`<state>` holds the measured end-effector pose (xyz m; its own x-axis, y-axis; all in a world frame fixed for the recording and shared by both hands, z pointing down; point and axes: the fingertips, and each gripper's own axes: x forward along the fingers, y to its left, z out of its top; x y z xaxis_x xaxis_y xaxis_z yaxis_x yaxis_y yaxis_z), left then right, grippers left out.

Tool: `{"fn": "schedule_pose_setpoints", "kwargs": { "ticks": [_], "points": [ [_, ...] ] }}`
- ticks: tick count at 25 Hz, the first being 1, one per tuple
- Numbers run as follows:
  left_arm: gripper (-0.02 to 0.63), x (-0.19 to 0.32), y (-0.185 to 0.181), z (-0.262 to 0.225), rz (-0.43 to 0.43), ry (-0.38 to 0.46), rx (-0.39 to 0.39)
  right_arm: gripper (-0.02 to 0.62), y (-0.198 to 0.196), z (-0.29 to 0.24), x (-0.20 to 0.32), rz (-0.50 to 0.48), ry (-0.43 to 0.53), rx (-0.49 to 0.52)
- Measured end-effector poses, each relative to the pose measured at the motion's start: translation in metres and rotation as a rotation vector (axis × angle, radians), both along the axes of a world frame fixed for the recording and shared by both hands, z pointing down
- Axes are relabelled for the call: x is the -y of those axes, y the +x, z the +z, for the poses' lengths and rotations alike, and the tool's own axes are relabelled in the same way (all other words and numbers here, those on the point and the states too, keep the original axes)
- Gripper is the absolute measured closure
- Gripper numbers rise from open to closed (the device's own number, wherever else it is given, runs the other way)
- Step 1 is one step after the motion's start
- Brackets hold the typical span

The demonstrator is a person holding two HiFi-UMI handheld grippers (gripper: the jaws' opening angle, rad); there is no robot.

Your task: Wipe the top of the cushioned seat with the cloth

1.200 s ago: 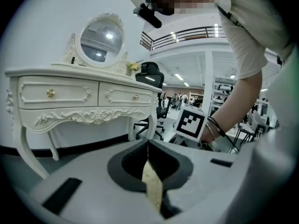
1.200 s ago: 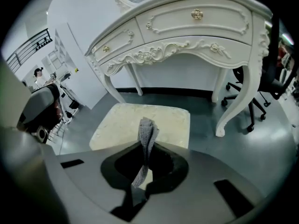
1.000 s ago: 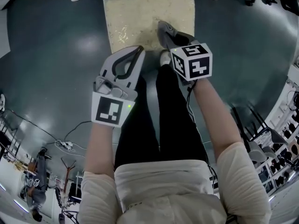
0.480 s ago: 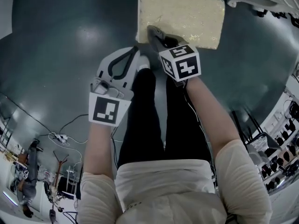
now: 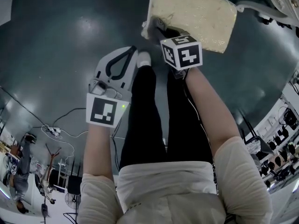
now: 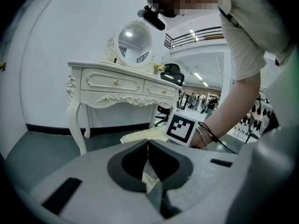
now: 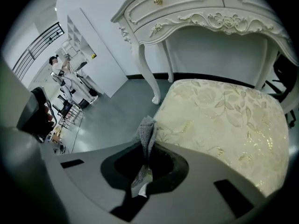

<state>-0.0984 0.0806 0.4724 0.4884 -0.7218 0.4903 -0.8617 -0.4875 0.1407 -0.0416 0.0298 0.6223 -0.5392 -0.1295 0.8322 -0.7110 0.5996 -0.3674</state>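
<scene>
The cushioned seat (image 5: 196, 13) has a pale cream top with a gold leaf pattern and stands on the floor ahead of me. My right gripper (image 5: 158, 26) reaches to the seat's near left corner. In the right gripper view the right gripper (image 7: 148, 146) is shut on a grey cloth (image 7: 146, 130), which sticks up past its tips at the edge of the seat (image 7: 224, 120). My left gripper (image 5: 130, 52) hangs back over the floor to the left, short of the seat. The left gripper (image 6: 148, 148) is shut with nothing held.
A white carved dressing table (image 7: 201, 8) stands over the far side of the seat, one leg (image 7: 148, 76) near its far left corner. A round mirror (image 6: 133, 40) stands on top of it. My legs (image 5: 149, 120) are below the grippers. Cables (image 5: 51, 130) lie at lower left.
The right gripper has come forward with the cloth, from the seat's front edge to its near left corner. The left gripper has kept its place beside it.
</scene>
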Motion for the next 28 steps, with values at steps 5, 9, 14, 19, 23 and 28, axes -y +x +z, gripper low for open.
{"fn": "schedule_pose_setpoints", "kwargs": {
  "ticks": [5, 9, 14, 19, 23, 28],
  "points": [
    [0.603, 0.003, 0.020, 0.003, 0.024, 0.000, -0.001, 0.568, 0.007, -0.001, 0.000, -0.017, 0.010, -0.004],
    [0.603, 0.009, 0.033, 0.000, 0.024, 0.005, -0.006, 0.568, 0.028, -0.001, 0.003, 0.013, -0.003, -0.007],
    [0.604, 0.018, 0.047, -0.002, 0.007, -0.015, -0.022, 0.569, 0.050, -0.003, 0.008, 0.019, -0.005, 0.003],
    [0.603, 0.017, 0.069, -0.006, 0.044, -0.015, -0.026, 0.569, 0.065, -0.007, 0.006, 0.050, -0.005, 0.014],
    [0.603, 0.026, 0.096, -0.001, 0.070, -0.017, -0.026, 0.568, 0.090, -0.005, 0.012, 0.063, -0.008, 0.019],
    [0.603, 0.035, 0.122, 0.002, 0.087, -0.019, -0.032, 0.569, 0.120, -0.005, 0.018, 0.084, -0.002, 0.018]
  ]
}}
